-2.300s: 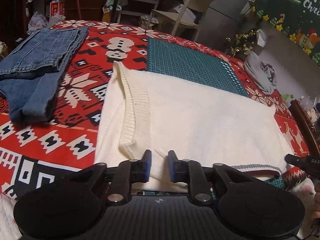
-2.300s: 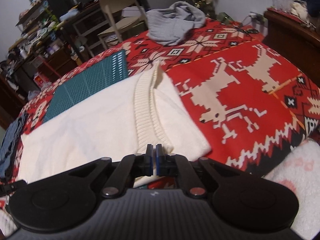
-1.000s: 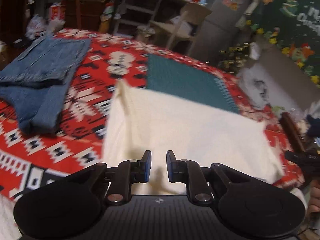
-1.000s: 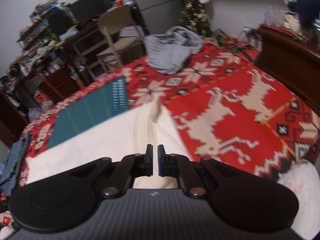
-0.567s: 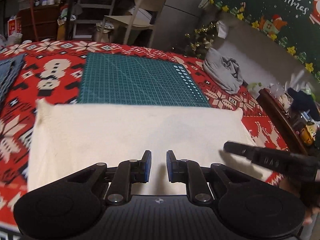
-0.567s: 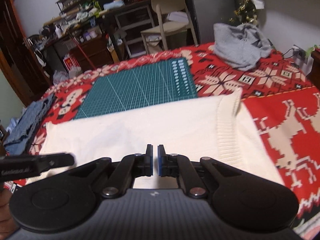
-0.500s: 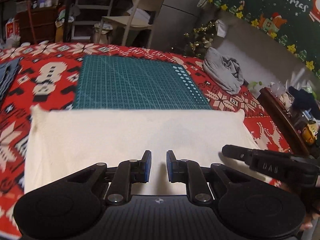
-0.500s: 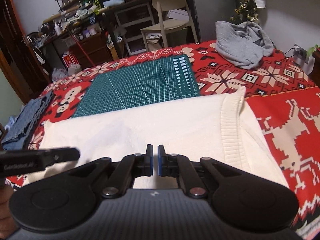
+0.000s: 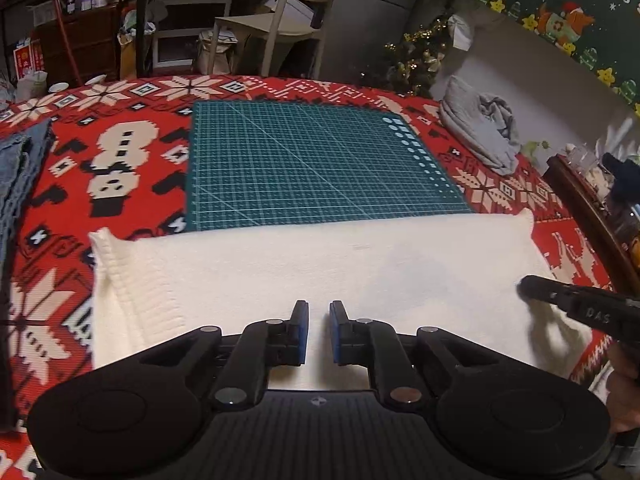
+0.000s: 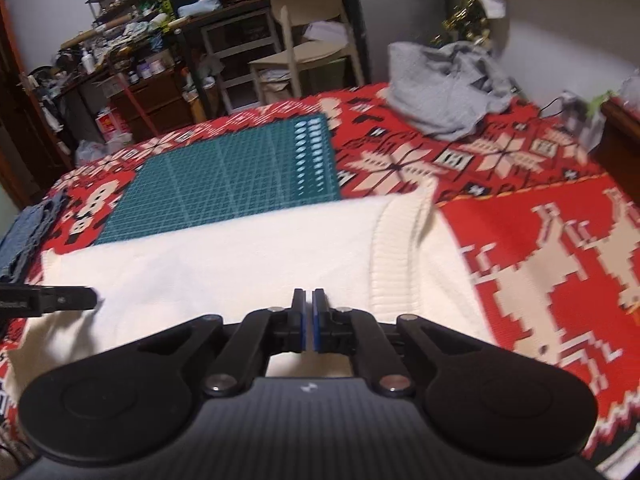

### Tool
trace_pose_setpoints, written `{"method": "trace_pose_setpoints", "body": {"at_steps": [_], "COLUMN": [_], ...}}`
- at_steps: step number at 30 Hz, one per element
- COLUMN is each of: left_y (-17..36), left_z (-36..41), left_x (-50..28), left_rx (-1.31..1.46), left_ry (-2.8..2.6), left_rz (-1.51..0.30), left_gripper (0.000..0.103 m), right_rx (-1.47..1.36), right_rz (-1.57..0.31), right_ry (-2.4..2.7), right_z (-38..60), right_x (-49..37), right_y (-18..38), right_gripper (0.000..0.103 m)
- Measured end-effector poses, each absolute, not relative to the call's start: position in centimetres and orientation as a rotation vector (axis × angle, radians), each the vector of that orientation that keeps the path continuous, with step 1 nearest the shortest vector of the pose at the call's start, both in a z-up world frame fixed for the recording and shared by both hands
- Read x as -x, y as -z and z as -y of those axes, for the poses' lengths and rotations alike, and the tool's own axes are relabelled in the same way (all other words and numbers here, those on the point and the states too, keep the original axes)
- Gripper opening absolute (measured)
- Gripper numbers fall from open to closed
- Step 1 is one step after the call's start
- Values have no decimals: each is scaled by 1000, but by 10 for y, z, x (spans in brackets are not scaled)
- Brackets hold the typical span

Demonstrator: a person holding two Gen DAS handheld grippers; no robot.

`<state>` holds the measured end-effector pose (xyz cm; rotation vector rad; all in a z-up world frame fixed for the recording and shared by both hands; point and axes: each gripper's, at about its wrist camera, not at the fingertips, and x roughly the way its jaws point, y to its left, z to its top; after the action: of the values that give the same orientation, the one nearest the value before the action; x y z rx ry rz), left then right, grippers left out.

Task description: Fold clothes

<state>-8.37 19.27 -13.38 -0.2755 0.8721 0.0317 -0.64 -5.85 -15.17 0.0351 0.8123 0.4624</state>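
A cream knit sweater (image 9: 320, 264) lies folded into a long band across the red patterned blanket (image 9: 120, 152), with ribbed ends at left and right. My left gripper (image 9: 319, 320) hovers over its near edge left of the middle; its jaws are closing, a narrow gap still shows and nothing is between the pads. My right gripper (image 10: 308, 304) is over the near edge further right, shut with nothing visible in it. The right gripper's fingers (image 9: 536, 290) rest on the sweater's right part. The left gripper's fingers (image 10: 76, 300) show over the sweater's left part (image 10: 240, 256).
A green cutting mat (image 9: 312, 164) lies just beyond the sweater. A crumpled grey garment (image 9: 480, 128) sits at the far right, folded jeans (image 9: 16, 168) at the left edge. A chair (image 9: 280, 20) and cluttered shelves stand behind; dark wooden furniture (image 9: 592, 208) borders the right.
Both views swung from the sweater's ends to face straight across it toward the mat. Each gripper now shows in the other's view, low over the sweater.
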Motion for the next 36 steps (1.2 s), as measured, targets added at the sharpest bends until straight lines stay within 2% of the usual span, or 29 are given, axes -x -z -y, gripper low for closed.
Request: {"method": "trace_pose_setpoints", "body": {"at_steps": [15, 17, 20, 22, 24, 36], "left_y": [122, 121, 118, 116, 115, 126], "left_z": [-245, -252, -262, -269, -276, -292], "left_x": [116, 120, 126, 131, 133, 104], "left_rx": [336, 328, 350, 370, 379, 411], "left_ry": [-188, -213, -254, -276, -300, -269], "left_rz": [-857, -853, -836, -812, -795, -798], "left_gripper": [16, 28, 41, 46, 47, 45], "right_rx": [-58, -70, -100, -111, -108, -68], "right_rz": [-814, -808, -798, -793, -784, -801], "right_ry": [-414, -400, -369, -353, -342, -290], "right_z": [77, 83, 97, 105, 110, 109], "right_x": [-2, -5, -12, -18, -25, -73], "right_y": [131, 129, 124, 122, 120, 128], "right_gripper": [9, 9, 13, 19, 26, 36]}}
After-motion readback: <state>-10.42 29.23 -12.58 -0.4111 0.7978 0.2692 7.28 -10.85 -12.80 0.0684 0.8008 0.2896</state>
